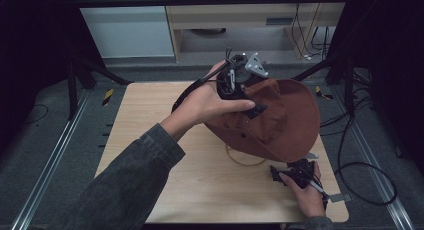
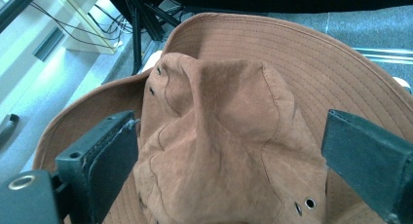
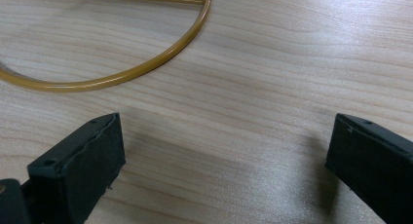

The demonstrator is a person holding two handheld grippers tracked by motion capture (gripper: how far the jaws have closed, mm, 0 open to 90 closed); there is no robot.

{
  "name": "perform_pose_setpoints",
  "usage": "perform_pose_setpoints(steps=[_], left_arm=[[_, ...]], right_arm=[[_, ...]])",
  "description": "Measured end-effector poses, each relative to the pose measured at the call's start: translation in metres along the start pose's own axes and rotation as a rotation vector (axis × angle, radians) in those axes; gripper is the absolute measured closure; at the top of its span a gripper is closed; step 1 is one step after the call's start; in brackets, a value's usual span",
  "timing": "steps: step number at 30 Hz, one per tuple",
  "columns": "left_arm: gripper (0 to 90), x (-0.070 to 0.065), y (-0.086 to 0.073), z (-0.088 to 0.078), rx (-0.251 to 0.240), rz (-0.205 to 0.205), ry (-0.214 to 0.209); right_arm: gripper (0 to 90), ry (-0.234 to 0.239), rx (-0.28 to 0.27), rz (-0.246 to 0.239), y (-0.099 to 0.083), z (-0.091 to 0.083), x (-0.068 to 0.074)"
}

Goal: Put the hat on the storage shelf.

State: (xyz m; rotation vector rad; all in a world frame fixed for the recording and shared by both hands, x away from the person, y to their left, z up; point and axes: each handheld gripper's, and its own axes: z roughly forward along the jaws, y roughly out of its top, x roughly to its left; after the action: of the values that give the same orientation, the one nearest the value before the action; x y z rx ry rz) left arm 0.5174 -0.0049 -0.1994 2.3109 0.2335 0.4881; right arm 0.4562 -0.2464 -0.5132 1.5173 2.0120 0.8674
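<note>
A brown suede brimmed hat (image 1: 287, 117) sits tilted over the middle right of the wooden table (image 1: 150, 140), above a gold wire ring (image 1: 244, 163). My left gripper (image 1: 250, 102) reaches onto it from the left. In the left gripper view the dented crown of the hat (image 2: 219, 136) lies between the wide-apart jaws of the left gripper (image 2: 224, 156); the left jaw touches the fabric and the right jaw stands clear. My right gripper (image 1: 282, 172) is open low over the front right of the table. Ahead of the right gripper (image 3: 226, 151), the gold ring (image 3: 146, 68) curves across bare wood (image 3: 292, 63).
Black frame legs and cables (image 1: 360, 165) surround the table on the grey floor. A light wooden cabinet (image 1: 240, 15) stands behind. The person's left sleeve (image 1: 130, 180) crosses the table's front left.
</note>
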Motion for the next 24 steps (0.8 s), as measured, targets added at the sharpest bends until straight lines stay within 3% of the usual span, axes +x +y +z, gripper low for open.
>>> perform_pose_setpoints(steps=[4, 7, 19, 24], left_arm=[[5.9, -0.001, -0.004, -0.006, -0.011, 0.000, 0.001], [5.9, 0.000, -0.013, -0.017, -0.034, -0.025, 0.022], [5.2, 0.009, -0.032, -0.040, -0.030, -0.060, 0.044], [5.2, 0.011, -0.050, -0.050, -0.026, -0.079, 0.055]], right_arm=[[0.6, 0.000, 0.000, 0.000, 0.000, 0.000, 0.000], [0.6, -0.002, 0.000, 0.000, 0.000, 0.000, 0.000], [0.6, -0.002, -0.002, 0.002, 0.000, 0.000, 0.001], [0.6, -0.003, 0.000, 0.000, 0.000, 0.000, 0.000]])
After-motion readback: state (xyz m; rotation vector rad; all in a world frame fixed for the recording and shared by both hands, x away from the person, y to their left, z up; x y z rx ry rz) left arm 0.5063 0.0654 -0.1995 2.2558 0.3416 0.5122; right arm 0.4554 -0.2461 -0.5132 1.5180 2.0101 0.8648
